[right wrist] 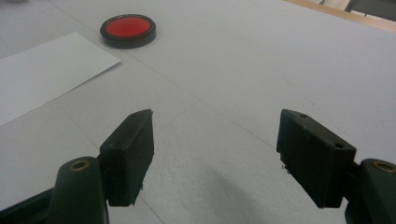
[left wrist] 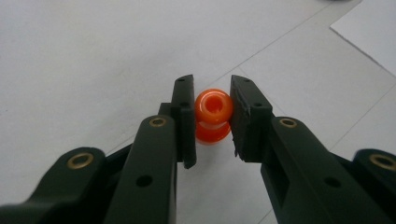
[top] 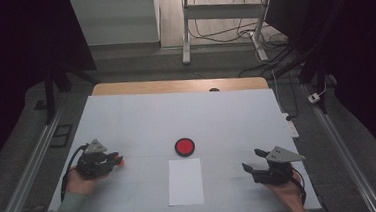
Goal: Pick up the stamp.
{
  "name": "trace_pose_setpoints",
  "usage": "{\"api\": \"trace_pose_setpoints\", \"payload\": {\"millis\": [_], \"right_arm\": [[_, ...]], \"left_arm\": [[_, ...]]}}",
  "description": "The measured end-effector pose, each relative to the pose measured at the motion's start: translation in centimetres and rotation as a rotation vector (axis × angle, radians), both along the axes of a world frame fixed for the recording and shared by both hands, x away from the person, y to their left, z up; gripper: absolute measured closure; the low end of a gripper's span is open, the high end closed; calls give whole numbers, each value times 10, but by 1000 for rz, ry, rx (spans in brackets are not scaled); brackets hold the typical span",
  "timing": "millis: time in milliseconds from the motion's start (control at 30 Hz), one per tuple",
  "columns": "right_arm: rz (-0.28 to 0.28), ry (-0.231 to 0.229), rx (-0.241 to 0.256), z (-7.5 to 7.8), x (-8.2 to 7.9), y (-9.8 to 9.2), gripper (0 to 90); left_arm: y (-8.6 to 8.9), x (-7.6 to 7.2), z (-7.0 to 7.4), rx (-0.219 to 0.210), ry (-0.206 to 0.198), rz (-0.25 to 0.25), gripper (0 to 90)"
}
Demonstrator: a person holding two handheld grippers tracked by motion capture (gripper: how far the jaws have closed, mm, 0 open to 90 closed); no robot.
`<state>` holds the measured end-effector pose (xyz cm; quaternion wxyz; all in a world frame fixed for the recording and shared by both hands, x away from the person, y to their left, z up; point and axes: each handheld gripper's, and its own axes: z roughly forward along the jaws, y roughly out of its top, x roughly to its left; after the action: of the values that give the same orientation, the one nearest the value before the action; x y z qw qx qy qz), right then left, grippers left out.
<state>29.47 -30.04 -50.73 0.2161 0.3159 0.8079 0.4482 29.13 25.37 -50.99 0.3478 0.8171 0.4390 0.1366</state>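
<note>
Holding an orange spool-shaped bead (left wrist: 213,116) between left tongs (left wrist: 212,119), near left on counter (top: 226,113), pinched at its sides for lifting | right tongs (right wrist: 215,144) wide, unloaded, near white paper (top: 185,181)

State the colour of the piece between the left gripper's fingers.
Orange piece, clearest in the left gripper view.

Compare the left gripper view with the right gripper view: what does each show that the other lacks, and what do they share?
Left gripper view alone: a small orange spool-shaped piece clamped between the left gripper jaws, which stand close together against its sides. Right gripper view alone: the round black-rimmed red disc lying flat, and the right gripper with jaws spread wide and nothing between them. Both share the white table surface with its faint seam lines, and a part of the white sheet of paper, which the left gripper view catches at its upper right corner.
</note>
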Motion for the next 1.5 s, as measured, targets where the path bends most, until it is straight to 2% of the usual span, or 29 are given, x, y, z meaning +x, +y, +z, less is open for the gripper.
{"api": "trace_pose_setpoints", "payload": {"millis": [367,533,633,667,700,900,1300,1500], "right_arm": [[-10,-5,9,1,0,-1,272],[-7,-6,9,1,1,0,271],[-11,-2,6,-1,1,-1,271],[-15,-2,6,-1,1,-2,269],[-15,-6,6,-1,1,-3,267],[-37,-20,3,0,0,-5,264],[-31,-28,-2,3,-2,-2,266],[-25,-27,-3,2,-2,-1,267]], "left_arm": [[-3,-3,11,-99,-57,-22,720],[-6,-3,13,-115,-70,-39,720],[-8,-3,18,-160,-84,-49,720],[-8,-3,18,-160,-84,-49,720],[-10,-2,21,-182,-96,-60,720],[-21,-3,28,-223,-114,-99,720],[-44,-3,43,-236,-146,-150,720],[-48,-3,46,-243,-152,-161,720]]}}
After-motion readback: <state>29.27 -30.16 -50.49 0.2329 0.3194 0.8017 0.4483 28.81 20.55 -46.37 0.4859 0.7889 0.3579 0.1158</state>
